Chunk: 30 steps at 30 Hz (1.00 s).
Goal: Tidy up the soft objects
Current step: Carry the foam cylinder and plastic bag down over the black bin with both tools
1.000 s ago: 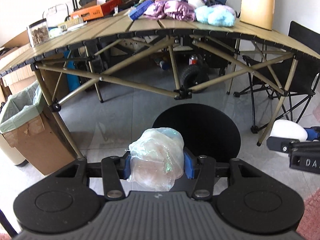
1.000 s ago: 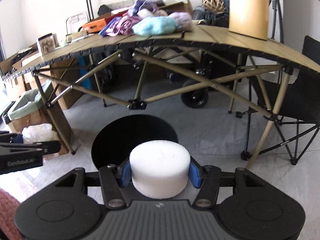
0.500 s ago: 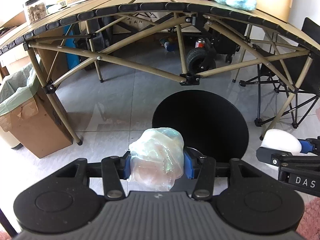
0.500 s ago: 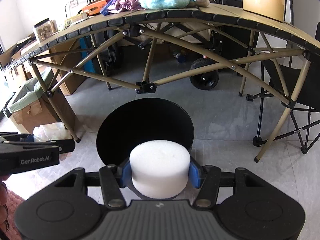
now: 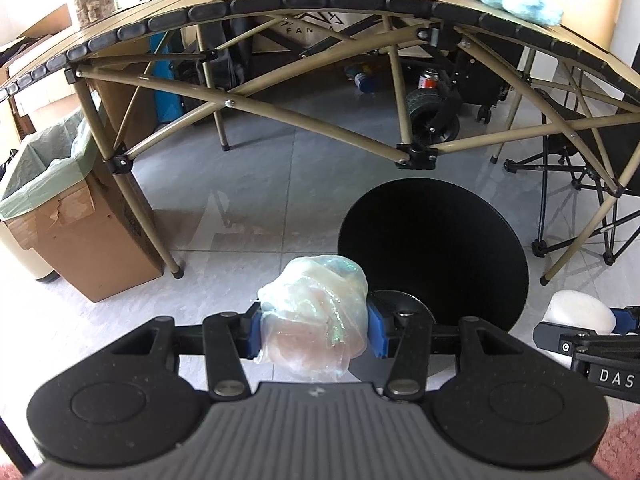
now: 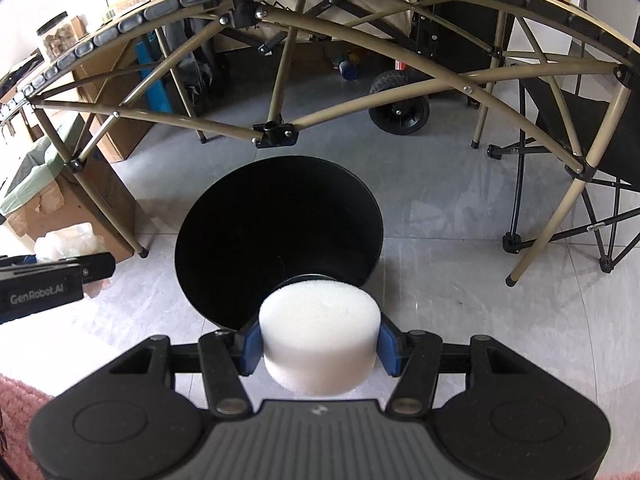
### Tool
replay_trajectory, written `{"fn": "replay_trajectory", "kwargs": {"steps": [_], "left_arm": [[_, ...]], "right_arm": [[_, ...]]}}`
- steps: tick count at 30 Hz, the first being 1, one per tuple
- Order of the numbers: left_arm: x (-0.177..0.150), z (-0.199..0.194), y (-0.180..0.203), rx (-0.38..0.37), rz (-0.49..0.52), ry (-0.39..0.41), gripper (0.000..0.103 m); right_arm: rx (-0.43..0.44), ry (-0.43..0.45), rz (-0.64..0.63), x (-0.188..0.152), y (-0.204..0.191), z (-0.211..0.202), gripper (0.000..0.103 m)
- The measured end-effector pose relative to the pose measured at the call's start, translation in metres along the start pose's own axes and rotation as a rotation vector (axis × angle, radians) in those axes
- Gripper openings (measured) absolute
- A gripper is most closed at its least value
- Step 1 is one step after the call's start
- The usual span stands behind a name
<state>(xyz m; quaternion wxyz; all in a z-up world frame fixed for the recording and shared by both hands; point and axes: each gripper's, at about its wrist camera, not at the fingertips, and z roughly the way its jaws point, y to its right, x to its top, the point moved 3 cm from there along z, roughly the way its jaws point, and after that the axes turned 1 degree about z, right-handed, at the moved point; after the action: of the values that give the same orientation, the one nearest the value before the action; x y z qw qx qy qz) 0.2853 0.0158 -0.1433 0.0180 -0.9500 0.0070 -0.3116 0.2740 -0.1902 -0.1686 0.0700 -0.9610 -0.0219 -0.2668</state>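
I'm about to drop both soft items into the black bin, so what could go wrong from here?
The left gripper holds the plastic wad beside the bin, not over its opening; released now, it would likely land on the floor. The light wad may also cling to a pad. The right gripper holds the sponge only at the bin's near rim, so it could bounce off the edge.
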Motion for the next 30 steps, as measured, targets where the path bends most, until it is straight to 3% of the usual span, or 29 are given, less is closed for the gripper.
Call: {"fn": "replay_trajectory", "kwargs": {"steps": [18, 30], "left_arm": [[0.015, 0.018, -0.04, 0.072, -0.102, -0.035, 0.05], [0.033, 0.043, -0.052, 0.11, -0.154, -0.051, 0.049]], "right_arm": [[0.02, -0.008, -0.033, 0.062, -0.046, 0.035, 0.055], [0.028, -0.061, 0.0, 0.079, -0.059, 0.074, 0.055]]}}
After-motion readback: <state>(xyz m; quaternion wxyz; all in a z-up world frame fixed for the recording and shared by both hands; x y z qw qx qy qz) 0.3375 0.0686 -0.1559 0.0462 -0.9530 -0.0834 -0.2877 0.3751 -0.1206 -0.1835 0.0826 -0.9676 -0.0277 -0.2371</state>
